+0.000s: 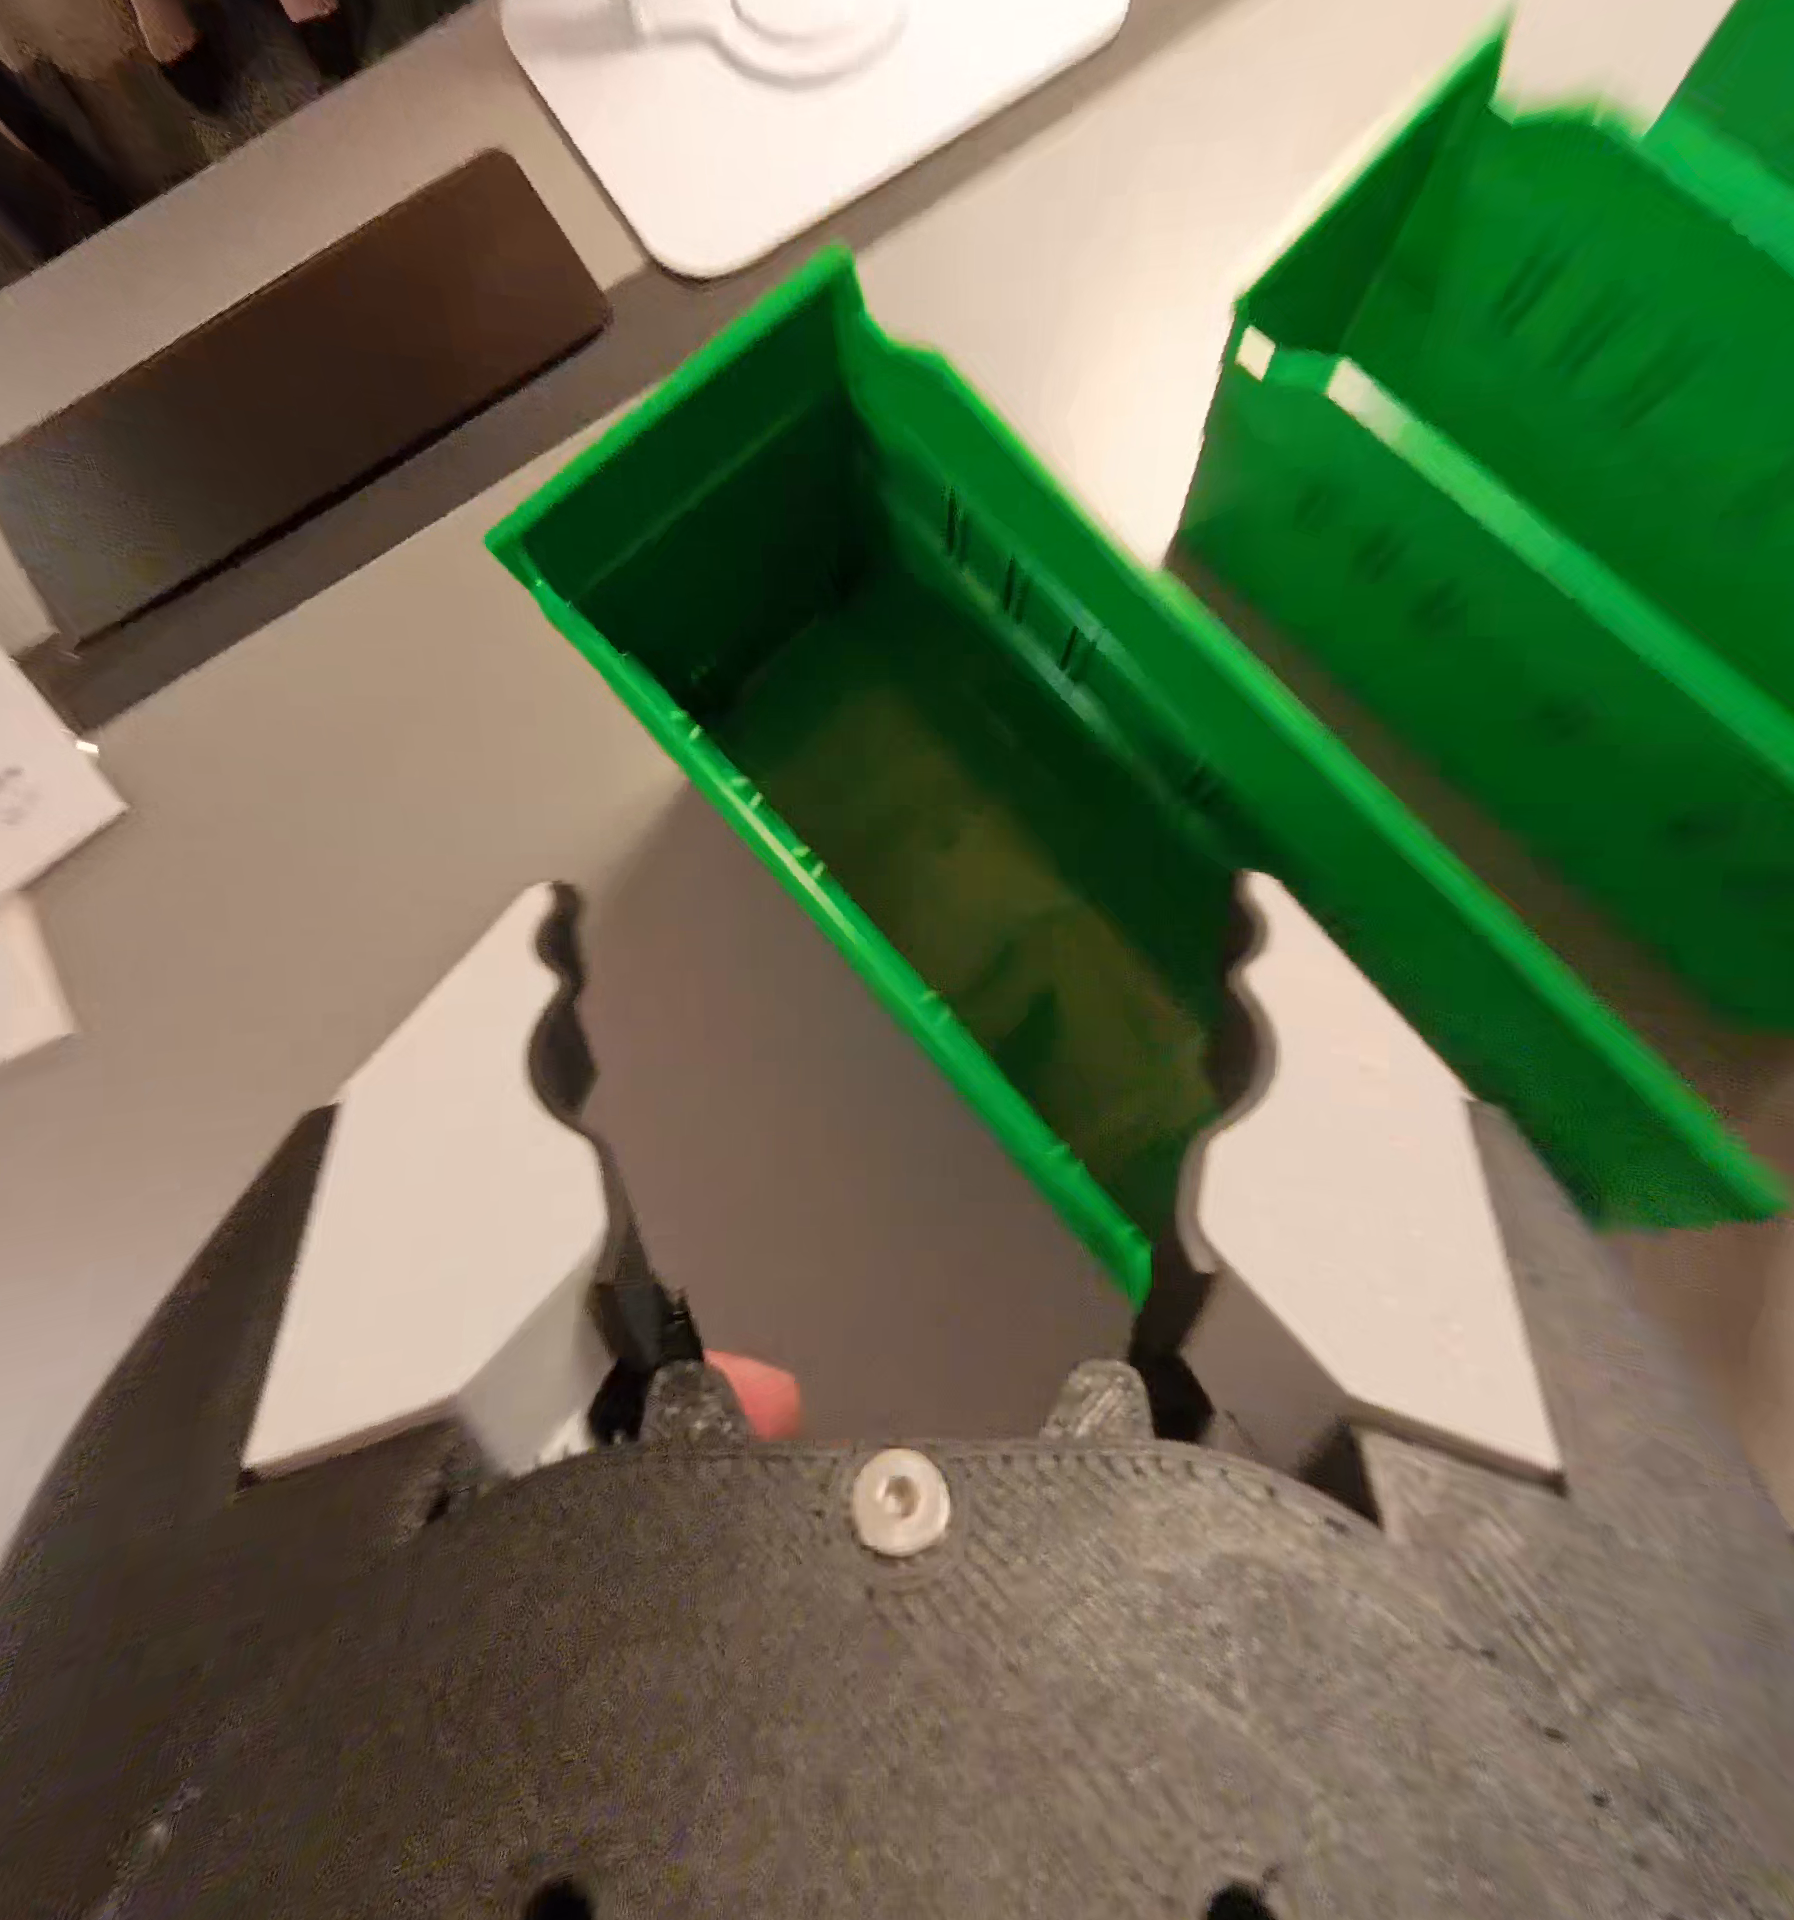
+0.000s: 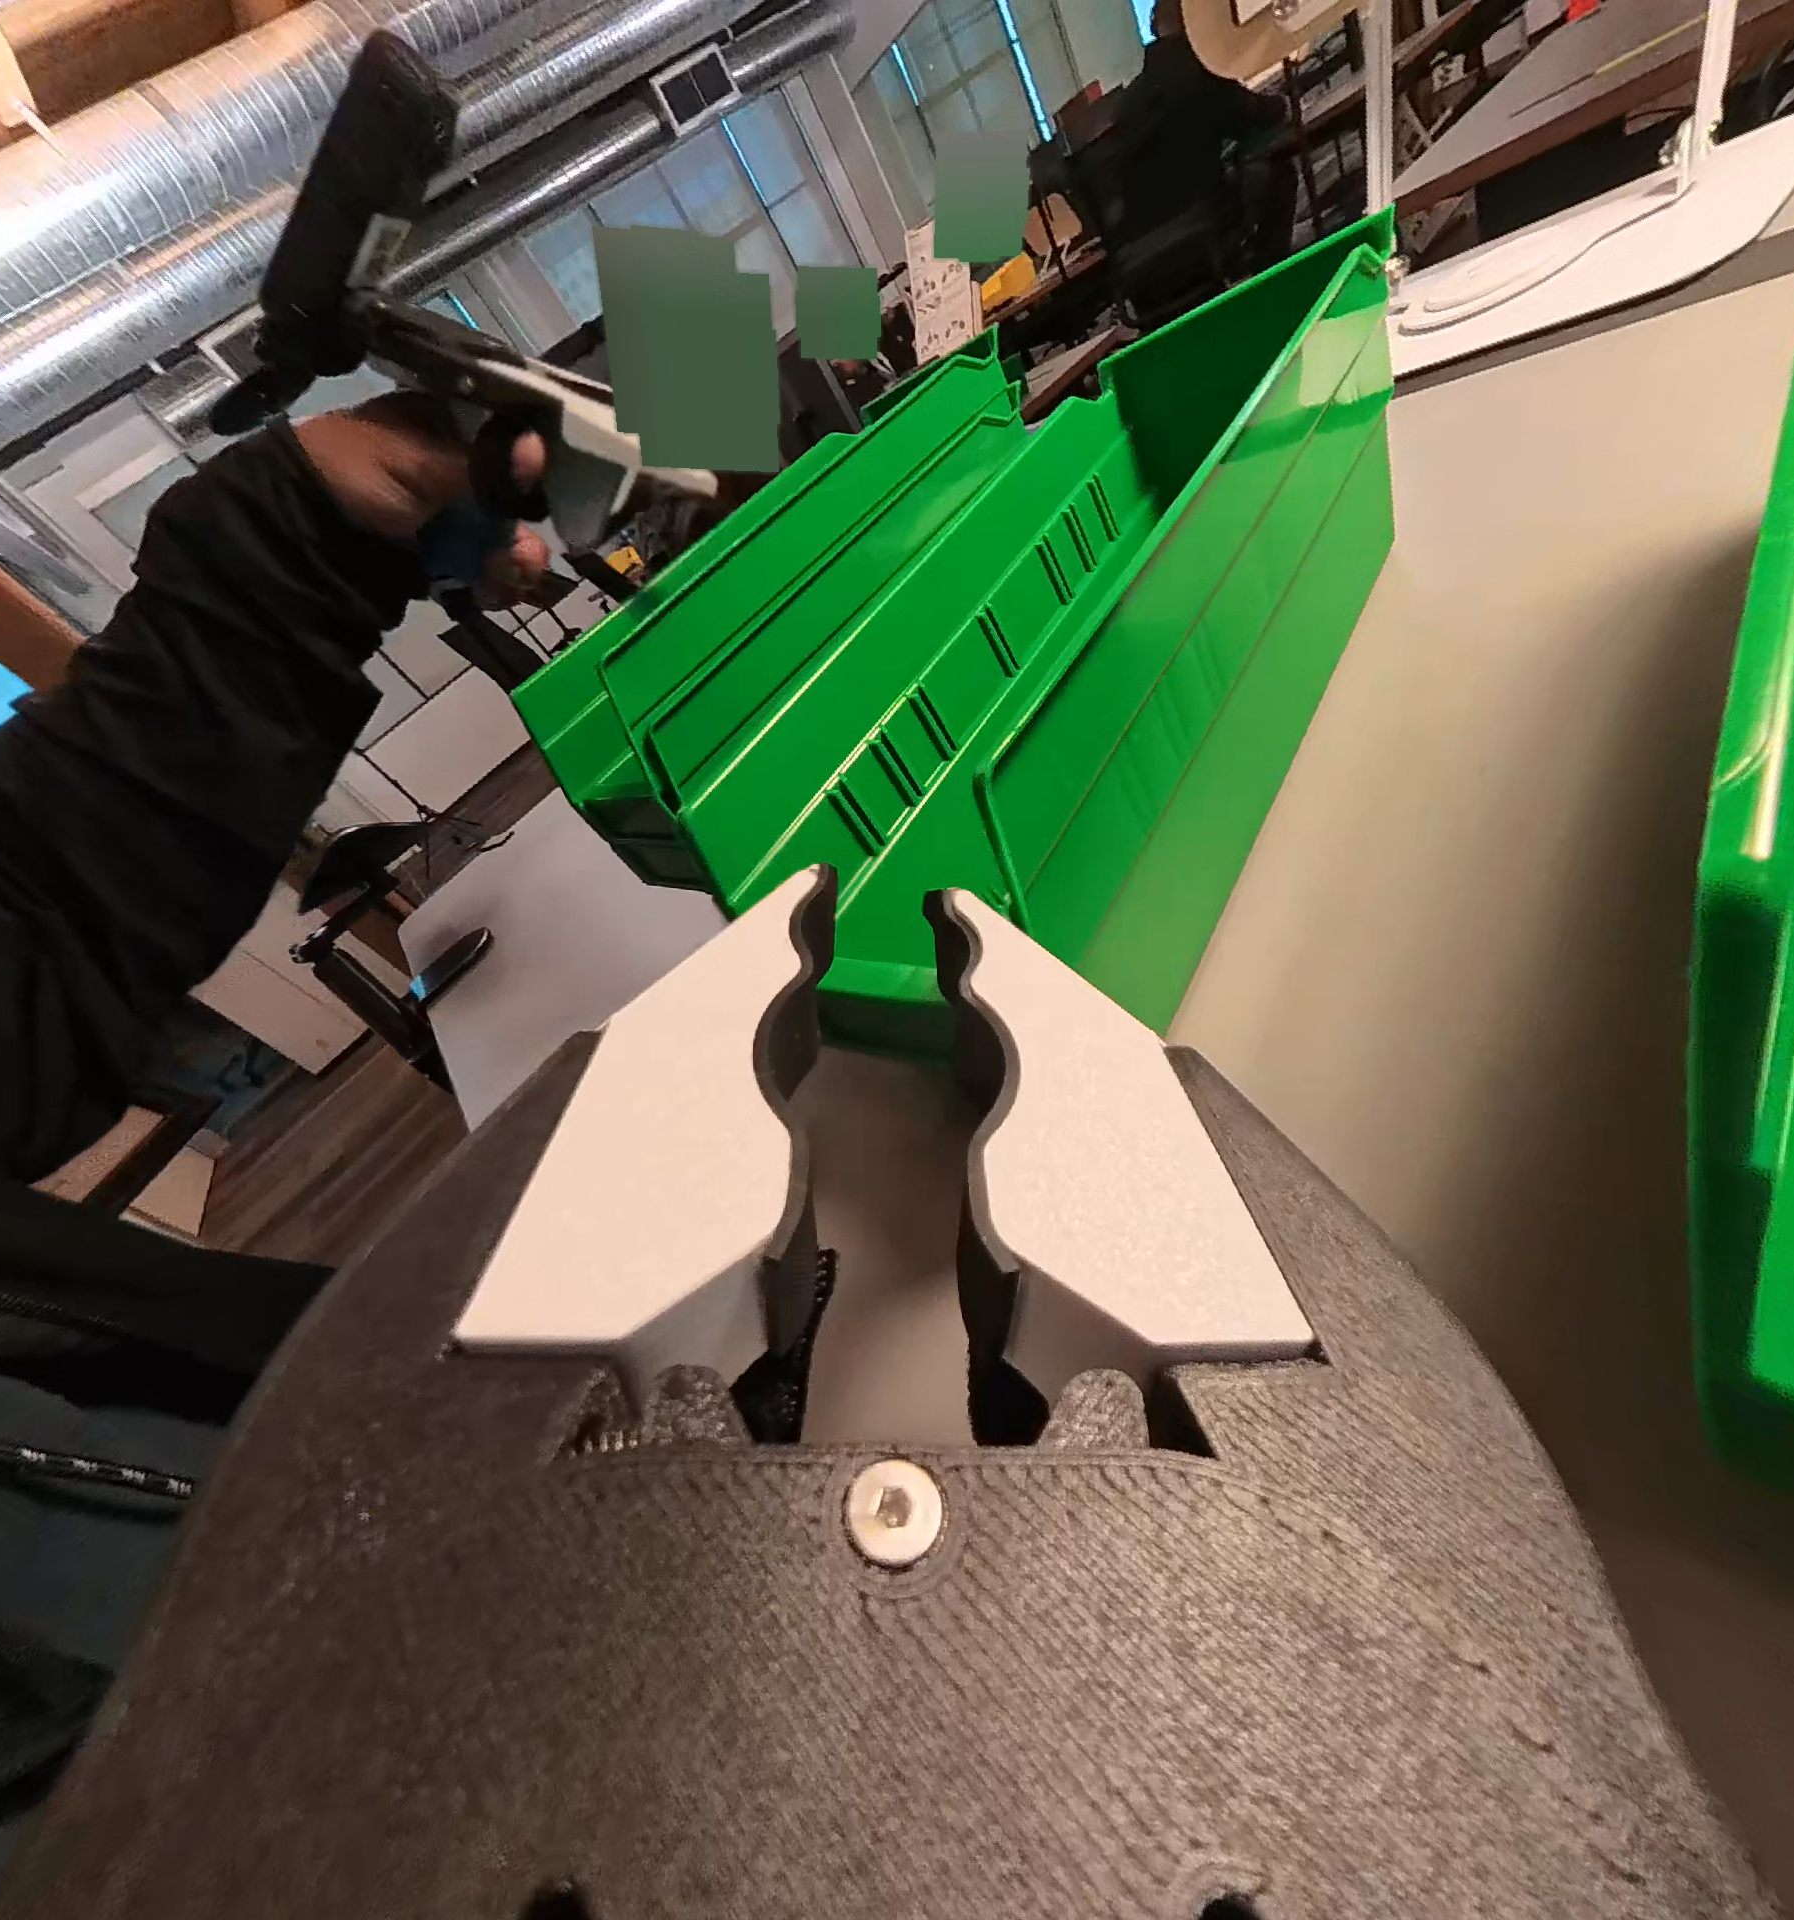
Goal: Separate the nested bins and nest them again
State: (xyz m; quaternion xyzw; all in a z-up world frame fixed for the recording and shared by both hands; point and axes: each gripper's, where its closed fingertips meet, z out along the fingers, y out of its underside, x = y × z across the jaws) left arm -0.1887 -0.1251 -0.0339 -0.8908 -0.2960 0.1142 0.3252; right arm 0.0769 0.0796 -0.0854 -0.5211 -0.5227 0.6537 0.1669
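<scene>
My left gripper (image 1: 898, 997) hung nearest, jaws wide apart, gripping nothing above a green bin (image 1: 872, 748) on the grey table (image 1: 353, 831). Its long axis ran diagonally away, open top upward. A second bin (image 1: 1558, 644) lay beside it, blurred. My right gripper (image 2: 877, 914), slightly apart and empty, faced the nested bins (image 2: 976, 644). A skewed lowering could jam rims.

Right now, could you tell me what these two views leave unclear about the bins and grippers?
- Left wrist view: the second green bin is motion-blurred and cut off by the right edge.
- Left wrist view: the near end of the green bin is hidden behind the right finger; contact unclear.
- Right wrist view: the left gripper's fingers are hidden by a mosaic patch.
- Right wrist view: how many nested bins there are is unclear.
</scene>
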